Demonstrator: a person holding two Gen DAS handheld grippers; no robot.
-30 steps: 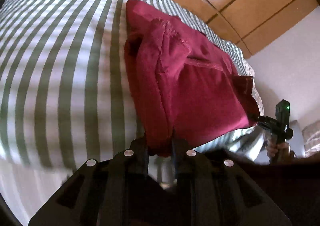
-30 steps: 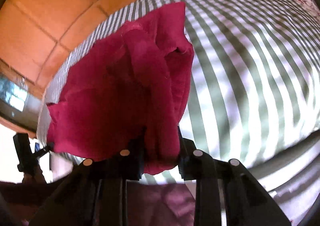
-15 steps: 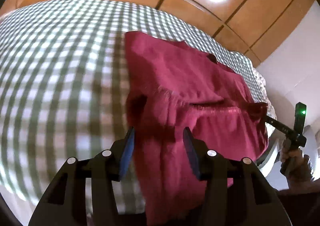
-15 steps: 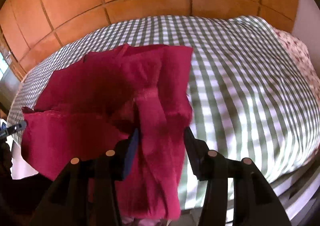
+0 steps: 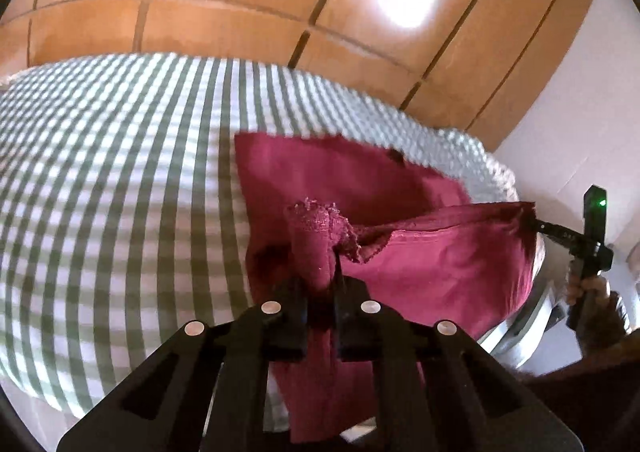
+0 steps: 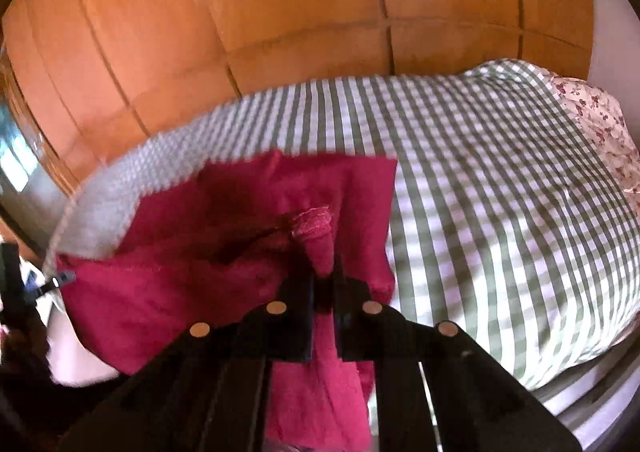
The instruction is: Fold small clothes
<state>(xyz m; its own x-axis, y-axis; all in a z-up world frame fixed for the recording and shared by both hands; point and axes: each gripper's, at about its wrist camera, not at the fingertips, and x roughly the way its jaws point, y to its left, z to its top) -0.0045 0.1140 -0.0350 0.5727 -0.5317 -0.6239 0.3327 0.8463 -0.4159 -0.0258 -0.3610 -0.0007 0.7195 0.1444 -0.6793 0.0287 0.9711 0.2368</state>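
A dark red garment (image 5: 440,264) hangs stretched between both grippers above the near edge of the bed, its far part lying on the checked cover. My left gripper (image 5: 320,276) has its jaws closing on a bunched, frayed edge of the cloth, and the pads press on it. In the right wrist view my right gripper (image 6: 323,272) is shut on the other bunched corner of the red garment (image 6: 180,292). Each gripper shows in the other's view: the right gripper (image 5: 536,224) at the cloth's right end, the left gripper (image 6: 60,278) at its left end.
The bed (image 5: 120,172) has a green and white checked cover (image 6: 500,192). A floral pillow (image 6: 600,124) lies at its right end. Orange wooden wardrobe doors (image 5: 240,12) stand behind the bed. A person's hand (image 5: 592,292) grips the right tool beside a white wall (image 5: 560,132).
Both grippers opened, then shut again on bunched edges of the red garment. Both have risen and tilted up, so more of the wardrobe shows and the cloth is pulled taut between them.
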